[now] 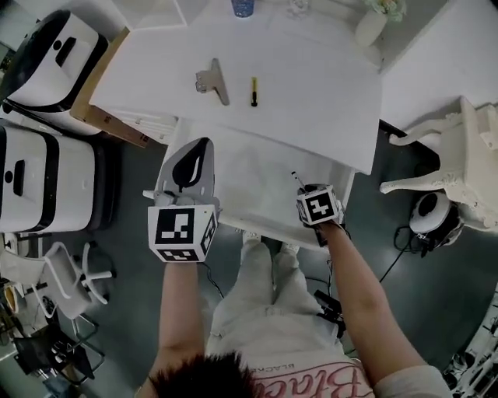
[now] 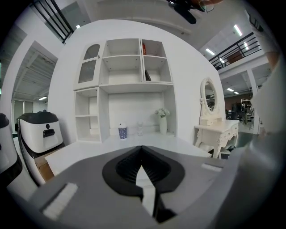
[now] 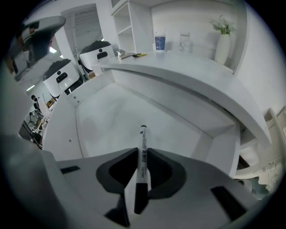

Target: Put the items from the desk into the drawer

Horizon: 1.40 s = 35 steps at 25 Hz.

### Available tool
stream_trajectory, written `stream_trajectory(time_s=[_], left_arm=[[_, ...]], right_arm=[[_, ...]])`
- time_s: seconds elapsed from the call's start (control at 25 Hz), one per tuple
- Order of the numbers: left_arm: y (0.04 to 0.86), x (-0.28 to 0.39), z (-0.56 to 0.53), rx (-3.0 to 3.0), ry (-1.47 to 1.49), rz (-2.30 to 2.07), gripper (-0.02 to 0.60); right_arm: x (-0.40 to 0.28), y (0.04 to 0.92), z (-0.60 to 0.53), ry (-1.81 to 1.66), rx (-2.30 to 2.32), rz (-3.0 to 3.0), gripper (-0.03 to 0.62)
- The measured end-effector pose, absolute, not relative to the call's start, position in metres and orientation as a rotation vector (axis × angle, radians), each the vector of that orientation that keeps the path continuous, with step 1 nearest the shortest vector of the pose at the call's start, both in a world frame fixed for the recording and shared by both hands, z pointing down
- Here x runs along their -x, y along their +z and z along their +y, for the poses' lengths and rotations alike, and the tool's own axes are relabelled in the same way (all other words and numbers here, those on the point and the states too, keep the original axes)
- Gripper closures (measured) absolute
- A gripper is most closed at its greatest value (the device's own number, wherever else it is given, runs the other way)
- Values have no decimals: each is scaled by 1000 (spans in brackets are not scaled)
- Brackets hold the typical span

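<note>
The white drawer [image 1: 249, 175] stands pulled out under the white desk [image 1: 311, 93]. My right gripper [image 1: 301, 186] hangs over the drawer's right half, shut on a white marker [image 3: 142, 145] with a black cap, whose tip points at the drawer floor [image 3: 116, 112]. My left gripper [image 1: 201, 148] is at the drawer's left edge, shut with nothing between its jaws [image 2: 142, 148], and faces level across the desk. On the desk lie a metal binder clip [image 1: 212, 80] and a yellow-and-black pen [image 1: 254, 91].
A patterned cup [image 1: 243, 7] and a white vase [image 1: 370, 27] stand at the desk's back. White-and-black appliances [image 1: 47, 58] and a cardboard box [image 1: 97, 93] are at the left. A white ornate chair [image 1: 455, 163] is at the right. A shelf unit [image 2: 125, 85] rises behind the desk.
</note>
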<state>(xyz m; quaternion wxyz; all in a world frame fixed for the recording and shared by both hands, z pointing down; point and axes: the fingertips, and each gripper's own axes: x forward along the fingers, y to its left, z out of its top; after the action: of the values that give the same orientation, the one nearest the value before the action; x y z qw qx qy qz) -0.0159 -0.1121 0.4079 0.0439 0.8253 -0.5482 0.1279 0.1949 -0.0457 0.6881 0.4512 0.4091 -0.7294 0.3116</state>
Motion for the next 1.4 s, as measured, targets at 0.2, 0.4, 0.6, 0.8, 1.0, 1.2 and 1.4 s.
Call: stream_trajectory(time_s=[0.2,0.4,0.6,0.8,1.0,1.2,1.4], left_arm=[[414,21,-109,-2499,397,-1679,574],[417,24,-107,-2497,412,-1678,574],[420,27,-106,-2489,428,-1684,574],[420,29,-107,-2483,426,-1684,574],[412,24,-112,-2488,402,-1688,574],[401,13,-116,-2518,375,-1670,574],[388,0,-119,-2555,339,-1662,574]], right_arm=[[-198,706,-42,794,-984,-1743,520],[-196,717,-40,794,-961,-1702,520],[-202,728,-31,804,-975,-1651,520],[-199,720,-35,818,-973,-1706,472],[-196,702,-34,898,-990,-1752,354],[-196,677,-42,863,-985,-1802,330],[-199,648,-52,799,-989,-1835,330]])
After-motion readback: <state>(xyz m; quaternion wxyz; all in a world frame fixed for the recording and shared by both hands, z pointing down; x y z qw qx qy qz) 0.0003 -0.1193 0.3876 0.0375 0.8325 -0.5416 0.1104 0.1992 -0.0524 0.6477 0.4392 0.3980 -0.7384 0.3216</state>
